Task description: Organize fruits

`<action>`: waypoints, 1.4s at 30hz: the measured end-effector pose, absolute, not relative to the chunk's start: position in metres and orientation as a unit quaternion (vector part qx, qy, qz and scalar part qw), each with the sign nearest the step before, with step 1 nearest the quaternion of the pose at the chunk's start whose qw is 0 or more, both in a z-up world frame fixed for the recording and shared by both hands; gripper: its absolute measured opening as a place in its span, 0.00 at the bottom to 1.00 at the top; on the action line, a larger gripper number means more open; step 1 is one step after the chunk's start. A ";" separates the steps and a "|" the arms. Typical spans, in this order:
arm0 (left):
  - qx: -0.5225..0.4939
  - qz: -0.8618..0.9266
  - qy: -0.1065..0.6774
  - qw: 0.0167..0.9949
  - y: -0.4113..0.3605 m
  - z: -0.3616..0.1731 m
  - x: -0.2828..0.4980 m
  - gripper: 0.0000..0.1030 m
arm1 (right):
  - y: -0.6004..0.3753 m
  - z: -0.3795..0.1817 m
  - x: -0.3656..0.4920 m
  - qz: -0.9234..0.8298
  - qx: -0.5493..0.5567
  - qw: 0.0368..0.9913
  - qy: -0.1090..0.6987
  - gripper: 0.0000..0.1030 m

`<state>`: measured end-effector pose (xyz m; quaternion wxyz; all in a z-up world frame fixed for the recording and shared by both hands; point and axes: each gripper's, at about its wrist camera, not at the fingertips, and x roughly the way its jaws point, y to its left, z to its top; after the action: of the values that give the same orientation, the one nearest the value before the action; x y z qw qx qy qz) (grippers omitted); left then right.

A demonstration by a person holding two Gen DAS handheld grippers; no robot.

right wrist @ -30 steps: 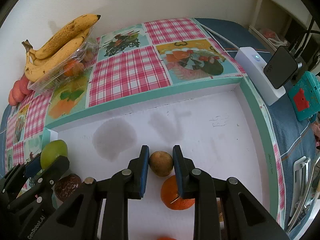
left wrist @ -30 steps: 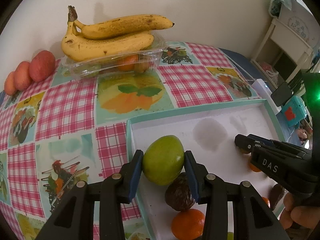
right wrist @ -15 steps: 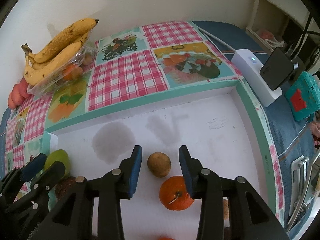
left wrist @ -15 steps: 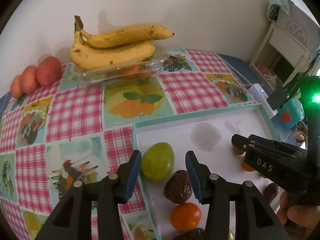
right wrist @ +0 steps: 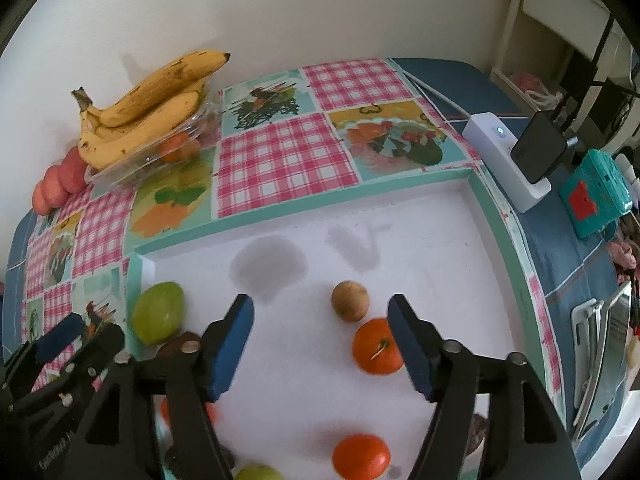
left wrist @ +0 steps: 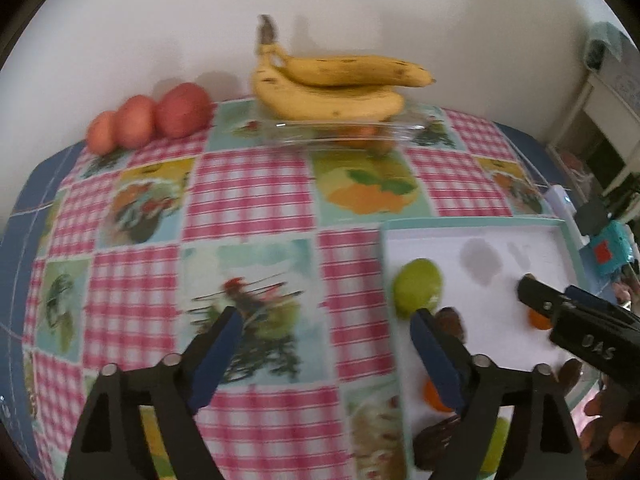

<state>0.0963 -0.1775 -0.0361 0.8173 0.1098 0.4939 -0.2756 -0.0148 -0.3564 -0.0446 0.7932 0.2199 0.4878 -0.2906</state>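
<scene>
The left gripper (left wrist: 324,344) is spread wide, its two blue-padded fingers (left wrist: 218,354) splayed far apart with nothing between them. The black finger arms run back toward the camera in a broad V, each with a silver pivot screw. In the right wrist view this same gripper (right wrist: 60,344) enters from the lower left, seen side-on, blue pad tips forward.

The right gripper (right wrist: 320,344) is likewise splayed wide, blue pads (right wrist: 230,344) facing each other across a large gap, gripping nothing. In the left wrist view it (left wrist: 532,292) reaches in from the right edge, a bare hand (left wrist: 608,420) just behind and below it; that part is blurred.
</scene>
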 end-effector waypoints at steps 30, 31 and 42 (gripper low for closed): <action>0.112 -0.186 0.450 0.866 -0.066 0.015 0.029 1.00 | -0.248 -0.020 -0.064 -0.239 0.182 0.820 0.488 0.81; 0.112 -0.187 0.448 0.867 -0.061 0.017 0.025 1.00 | -0.245 -0.019 -0.066 -0.236 0.182 0.820 0.488 0.81; 0.151 -0.136 0.456 0.866 -0.023 0.017 -0.019 1.00 | -0.211 -0.006 -0.101 -0.228 0.155 0.830 0.484 0.81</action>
<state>-0.0189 -0.0229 0.0166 0.8664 0.1511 0.4561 -0.1360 -0.1010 -0.2109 -0.0061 0.8302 0.1547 0.4844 -0.2283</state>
